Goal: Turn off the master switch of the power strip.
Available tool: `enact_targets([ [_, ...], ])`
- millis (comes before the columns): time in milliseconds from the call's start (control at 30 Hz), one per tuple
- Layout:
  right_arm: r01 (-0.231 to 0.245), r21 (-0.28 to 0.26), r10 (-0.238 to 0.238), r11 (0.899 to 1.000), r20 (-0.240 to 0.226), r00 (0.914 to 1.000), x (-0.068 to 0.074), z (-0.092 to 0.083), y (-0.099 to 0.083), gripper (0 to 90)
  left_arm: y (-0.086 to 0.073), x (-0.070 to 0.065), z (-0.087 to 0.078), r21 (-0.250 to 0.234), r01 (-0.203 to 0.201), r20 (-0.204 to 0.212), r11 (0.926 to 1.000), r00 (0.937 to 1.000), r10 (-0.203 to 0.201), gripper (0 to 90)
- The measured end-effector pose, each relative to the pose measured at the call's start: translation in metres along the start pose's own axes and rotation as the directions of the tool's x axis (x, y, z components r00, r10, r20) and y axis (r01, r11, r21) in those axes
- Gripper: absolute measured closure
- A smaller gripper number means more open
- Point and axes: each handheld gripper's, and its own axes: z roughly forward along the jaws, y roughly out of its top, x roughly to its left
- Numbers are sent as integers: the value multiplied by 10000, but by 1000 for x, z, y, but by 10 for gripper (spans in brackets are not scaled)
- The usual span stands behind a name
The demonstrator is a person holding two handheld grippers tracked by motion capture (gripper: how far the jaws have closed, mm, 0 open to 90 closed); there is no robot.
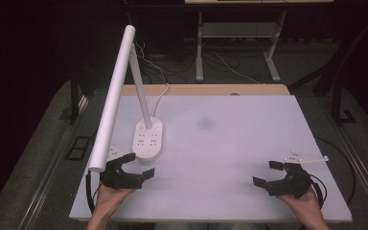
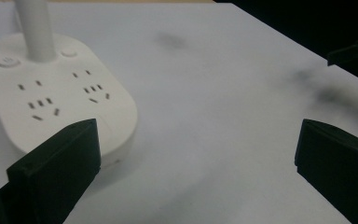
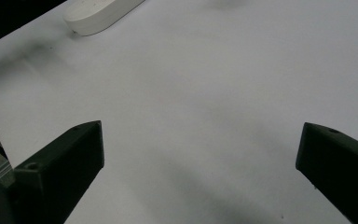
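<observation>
Lamp base [image 1: 148, 139] lay just beyond the left tongs [image 1: 133, 166], its long axis running away; right tongs [image 1: 271, 174] well apart, both gaping empty.

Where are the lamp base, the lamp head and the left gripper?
lamp base [image 1: 148, 139], high view, on its flat socket top
lamp head [image 1: 113, 96], high view, mid-length of the white bar
left gripper [image 1: 135, 165], high view, between its open fingertips
</observation>
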Motion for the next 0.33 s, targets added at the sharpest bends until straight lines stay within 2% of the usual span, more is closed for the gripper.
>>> enact_targets([
  [133,-28,-88,28,10000,33,10000,1,-1,-1,4,-7,-4,6,357,-113,216,9993,9997,105,0],
  [333,11,-102,-11,9999,11,10000,3,-1,-1,4,-13,-5,13,543,-165,360,9984,9992,145,0],
])
